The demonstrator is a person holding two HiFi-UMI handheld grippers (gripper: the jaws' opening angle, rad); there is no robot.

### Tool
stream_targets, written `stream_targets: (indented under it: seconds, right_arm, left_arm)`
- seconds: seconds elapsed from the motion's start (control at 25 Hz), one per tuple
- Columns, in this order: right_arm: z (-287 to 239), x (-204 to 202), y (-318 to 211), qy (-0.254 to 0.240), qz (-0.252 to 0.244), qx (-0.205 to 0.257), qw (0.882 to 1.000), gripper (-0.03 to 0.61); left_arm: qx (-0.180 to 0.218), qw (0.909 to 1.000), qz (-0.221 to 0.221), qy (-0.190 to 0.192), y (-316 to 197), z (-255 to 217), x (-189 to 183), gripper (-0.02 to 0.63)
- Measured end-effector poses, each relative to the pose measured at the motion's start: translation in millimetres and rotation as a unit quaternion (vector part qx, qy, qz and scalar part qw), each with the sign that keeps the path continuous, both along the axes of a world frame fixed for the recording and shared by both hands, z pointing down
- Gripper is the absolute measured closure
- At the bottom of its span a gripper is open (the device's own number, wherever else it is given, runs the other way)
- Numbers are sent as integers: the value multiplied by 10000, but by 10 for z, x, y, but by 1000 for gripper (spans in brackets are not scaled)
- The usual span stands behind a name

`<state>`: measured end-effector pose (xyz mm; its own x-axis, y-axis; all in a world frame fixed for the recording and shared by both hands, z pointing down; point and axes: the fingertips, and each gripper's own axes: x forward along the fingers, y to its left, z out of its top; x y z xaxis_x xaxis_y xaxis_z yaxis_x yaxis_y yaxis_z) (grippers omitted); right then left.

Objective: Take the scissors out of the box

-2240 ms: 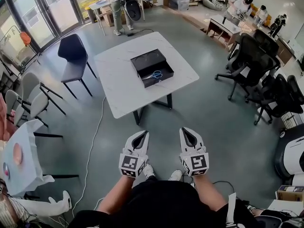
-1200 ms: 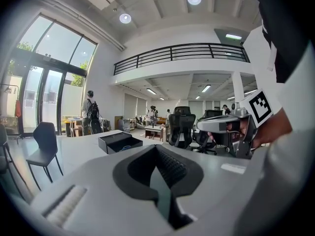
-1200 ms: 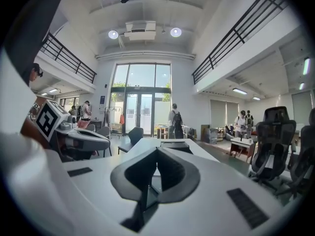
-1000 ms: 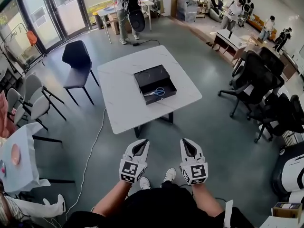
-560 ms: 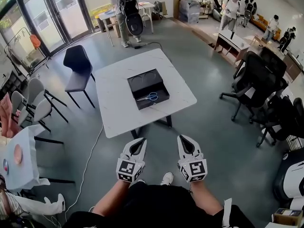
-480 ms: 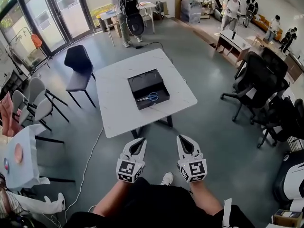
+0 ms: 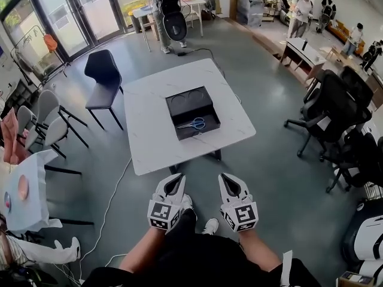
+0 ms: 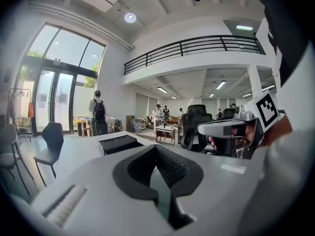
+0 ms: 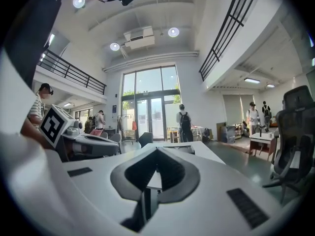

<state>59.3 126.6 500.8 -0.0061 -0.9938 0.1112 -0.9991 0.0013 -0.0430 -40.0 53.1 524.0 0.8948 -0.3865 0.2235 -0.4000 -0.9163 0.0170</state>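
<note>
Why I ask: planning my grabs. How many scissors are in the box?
1. The scissors lie in the near half of the box, on the table. No others show, though its dark inside could hide something.

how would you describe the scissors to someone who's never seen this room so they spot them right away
Find the white square table in the middle of the grey floor; a black box sits open on it. The scissors lie flat in the box's nearer half. Their blue handles and silver blades are the only colour against the black lining.
</note>
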Motion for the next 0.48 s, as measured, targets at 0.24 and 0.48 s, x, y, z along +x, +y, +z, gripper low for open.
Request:
stream_targets:
  seconds: [0.24,0.48]
  right_arm:
    - [6,115,-444,141,7,-97,9999,572]
    - [28,213,-915,285,-47,-213,9994,571]
  left_arm:
    - [-115,9999,102,-71,-391,132,117,604]
    - [-155,9995,259,-42,-825,163,337,604]
